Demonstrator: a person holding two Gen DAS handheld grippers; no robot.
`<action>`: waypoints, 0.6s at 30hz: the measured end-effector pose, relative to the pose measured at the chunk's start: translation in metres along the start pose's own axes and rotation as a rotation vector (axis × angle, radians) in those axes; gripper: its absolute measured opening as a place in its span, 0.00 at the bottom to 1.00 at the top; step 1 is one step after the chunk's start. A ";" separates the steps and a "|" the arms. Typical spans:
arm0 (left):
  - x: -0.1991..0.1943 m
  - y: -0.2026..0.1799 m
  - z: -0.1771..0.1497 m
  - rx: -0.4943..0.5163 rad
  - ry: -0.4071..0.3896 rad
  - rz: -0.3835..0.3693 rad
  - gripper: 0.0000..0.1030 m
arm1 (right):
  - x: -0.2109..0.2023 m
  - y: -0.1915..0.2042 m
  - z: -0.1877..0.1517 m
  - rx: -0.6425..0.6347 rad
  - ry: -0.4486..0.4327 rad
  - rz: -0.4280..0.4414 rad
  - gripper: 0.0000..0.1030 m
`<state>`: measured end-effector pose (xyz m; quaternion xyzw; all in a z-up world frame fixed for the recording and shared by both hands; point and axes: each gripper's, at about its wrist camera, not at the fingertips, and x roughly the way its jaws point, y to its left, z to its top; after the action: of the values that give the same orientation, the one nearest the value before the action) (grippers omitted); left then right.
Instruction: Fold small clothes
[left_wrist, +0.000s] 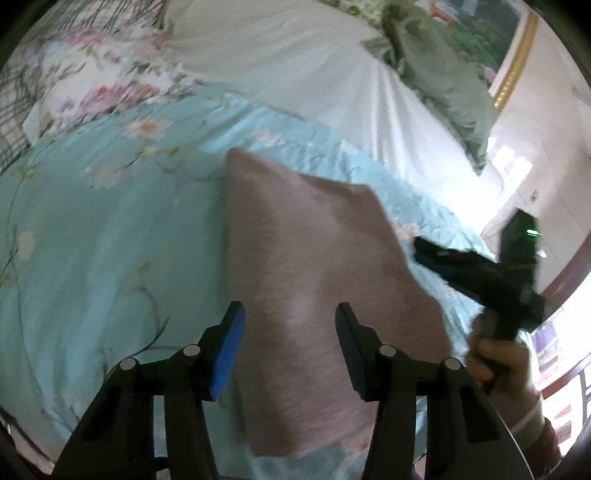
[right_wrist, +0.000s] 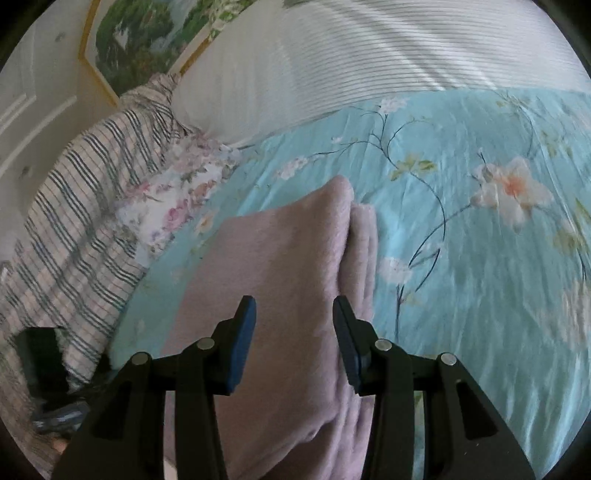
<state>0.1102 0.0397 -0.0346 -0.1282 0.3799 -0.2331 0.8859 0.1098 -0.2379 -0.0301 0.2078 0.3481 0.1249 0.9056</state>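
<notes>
A folded pink fleece garment (left_wrist: 317, 266) lies flat on the light blue floral bedspread (left_wrist: 92, 229). My left gripper (left_wrist: 290, 325) is open and empty, held just above the garment's near part. The right gripper shows in the left wrist view (left_wrist: 424, 253) at the garment's right edge, held by a hand (left_wrist: 498, 358). In the right wrist view the garment (right_wrist: 280, 266) shows stacked layers along its right edge. My right gripper (right_wrist: 293, 317) is open and empty above it.
A white striped sheet (left_wrist: 295, 62) lies beyond the bedspread (right_wrist: 480, 258). A green cloth (left_wrist: 443, 77) sits at the far right, a floral cloth (right_wrist: 173, 206) and a striped blanket (right_wrist: 81, 206) at the left. A framed picture (right_wrist: 136, 40) hangs on the wall.
</notes>
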 end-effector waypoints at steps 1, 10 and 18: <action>0.002 -0.002 0.001 0.008 0.003 -0.010 0.49 | 0.007 -0.003 0.003 -0.003 0.017 -0.003 0.43; 0.017 -0.026 0.009 0.110 0.053 -0.040 0.46 | 0.041 -0.025 0.018 0.067 0.095 0.094 0.12; 0.023 -0.049 0.004 0.237 0.097 -0.050 0.44 | 0.016 -0.030 0.040 0.076 0.030 0.173 0.12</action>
<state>0.1115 -0.0139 -0.0256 -0.0208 0.3887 -0.3041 0.8695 0.1515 -0.2703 -0.0266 0.2694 0.3467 0.1923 0.8776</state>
